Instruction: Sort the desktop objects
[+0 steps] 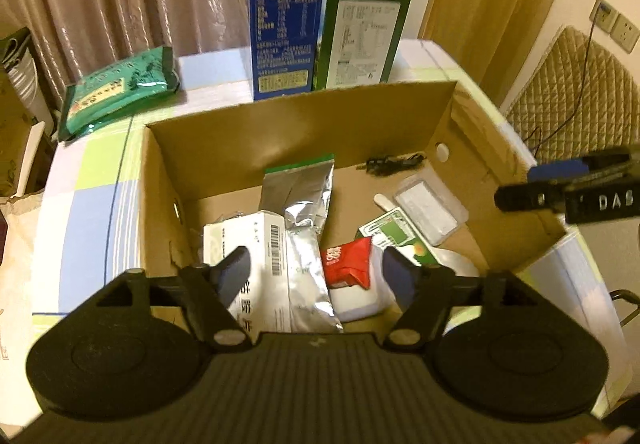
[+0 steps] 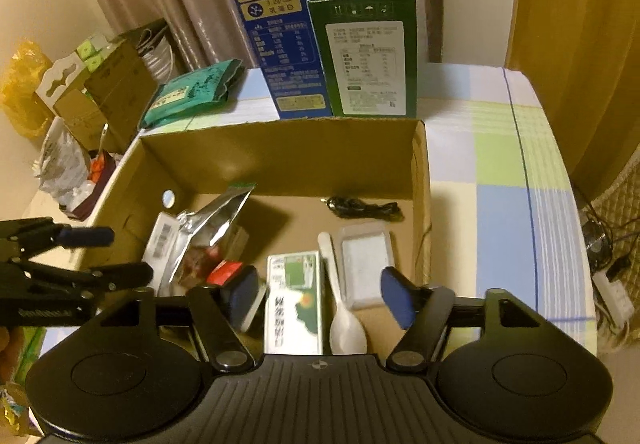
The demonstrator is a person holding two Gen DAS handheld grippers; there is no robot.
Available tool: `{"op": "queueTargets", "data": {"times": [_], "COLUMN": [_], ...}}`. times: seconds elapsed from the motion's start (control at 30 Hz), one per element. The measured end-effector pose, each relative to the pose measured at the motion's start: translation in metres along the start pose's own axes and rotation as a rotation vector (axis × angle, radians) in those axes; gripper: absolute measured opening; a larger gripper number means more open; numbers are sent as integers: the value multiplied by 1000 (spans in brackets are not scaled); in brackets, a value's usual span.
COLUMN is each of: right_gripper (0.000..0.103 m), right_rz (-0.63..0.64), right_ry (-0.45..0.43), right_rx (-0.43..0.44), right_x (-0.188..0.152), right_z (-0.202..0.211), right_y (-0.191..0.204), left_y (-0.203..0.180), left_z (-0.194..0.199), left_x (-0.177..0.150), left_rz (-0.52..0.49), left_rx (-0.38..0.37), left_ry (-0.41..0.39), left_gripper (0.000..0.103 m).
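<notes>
An open cardboard box point(image 1: 300, 131) point(image 2: 280, 155) stands on the checked tablecloth. Inside lie a silver foil pouch point(image 1: 304, 211) point(image 2: 212, 219), a white box with a barcode point(image 1: 264, 244), a red packet point(image 1: 348, 260) point(image 2: 226, 270), a green-and-white carton point(image 2: 294, 296), a clear plastic case point(image 2: 366, 260), a white spoon point(image 2: 344, 320) and a black cable point(image 2: 364, 208). My left gripper point(image 1: 316, 268) point(image 2: 116, 254) hovers open over the box's left half, above the pouch and red packet. My right gripper point(image 2: 320, 284) point(image 1: 516, 185) hangs open over the right half, above the carton and spoon. Neither holds anything.
Behind the box stand a tall blue milk carton point(image 1: 286, 3) and a green carton point(image 1: 364, 31). A green tea packet point(image 1: 116, 91) lies at the table's back left. Boxes and bags point(image 2: 112, 91) crowd the floor on the left; a power strip point(image 2: 612, 292) lies on the right.
</notes>
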State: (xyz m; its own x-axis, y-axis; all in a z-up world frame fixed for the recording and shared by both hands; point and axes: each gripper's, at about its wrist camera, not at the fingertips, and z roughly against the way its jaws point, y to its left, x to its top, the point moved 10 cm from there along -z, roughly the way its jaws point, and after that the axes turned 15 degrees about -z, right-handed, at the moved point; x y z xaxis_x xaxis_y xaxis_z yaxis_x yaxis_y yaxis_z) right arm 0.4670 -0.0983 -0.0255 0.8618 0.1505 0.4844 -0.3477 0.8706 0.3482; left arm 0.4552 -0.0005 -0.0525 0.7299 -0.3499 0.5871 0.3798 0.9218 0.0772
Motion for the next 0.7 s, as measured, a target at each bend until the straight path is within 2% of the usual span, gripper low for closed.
{"op": "queueTargets", "data": {"times": [0.07, 0.17, 0.23, 0.33, 0.4, 0.7], "right_gripper": [78, 90, 93, 98, 101, 101], "right_rz": [-4, 2, 16, 27, 24, 2], "right_ry": [-14, -38, -43, -55, -62, -86], "right_rx": [6, 6, 2, -4, -18, -34], "right_x": [-8, -20, -30, -48, -60, -104], "right_z": [12, 31, 43, 60, 70, 108], "right_y": [1, 4, 5, 5, 3, 3], "left_y": [-1, -3, -3, -1, -2, -17], "left_z": [14, 37, 52, 73, 83, 131], "left_x": [-1, -5, -9, -20, -29, -66], "left_rz": [15, 31, 44, 67, 91, 151], "left_rx": [10, 36, 67, 122, 128, 171], "left_ry": [-27, -62, -83, -94, -88, -113], "left_gripper": [85, 95, 101, 102, 102, 102]}}
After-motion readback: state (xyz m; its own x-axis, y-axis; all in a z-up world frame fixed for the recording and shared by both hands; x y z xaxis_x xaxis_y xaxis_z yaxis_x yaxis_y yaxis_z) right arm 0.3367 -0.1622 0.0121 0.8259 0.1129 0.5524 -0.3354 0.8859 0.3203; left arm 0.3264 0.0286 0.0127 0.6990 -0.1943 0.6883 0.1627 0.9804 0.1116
